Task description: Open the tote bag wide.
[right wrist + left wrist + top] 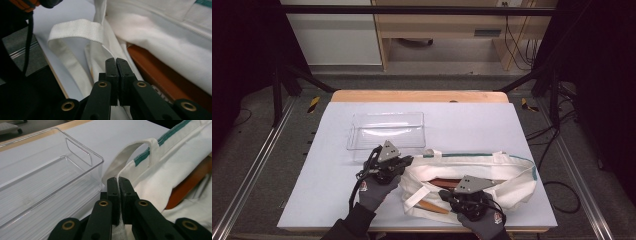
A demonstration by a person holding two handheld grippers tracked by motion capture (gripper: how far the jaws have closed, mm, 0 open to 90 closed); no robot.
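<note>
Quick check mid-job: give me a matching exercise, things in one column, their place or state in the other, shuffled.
Things:
1. clear plastic bin
2. white canvas tote bag
3. orange-brown object
4. left gripper

States:
A. jaws shut on the bag's edge
B. lying on its side, mouth open
C. empty, behind the bag
D. inside the bag

Pairs: 1-C, 2-B, 3-D, 4-A

White tote [507, 180] with green trim [160, 141] and orange-brown insides [160, 72], clear bin [384, 131], pale lilac mat [472, 125] on tan wood table [417, 96], black grippers [119, 185] with brass rivets, grey gloves [374, 192].
</note>
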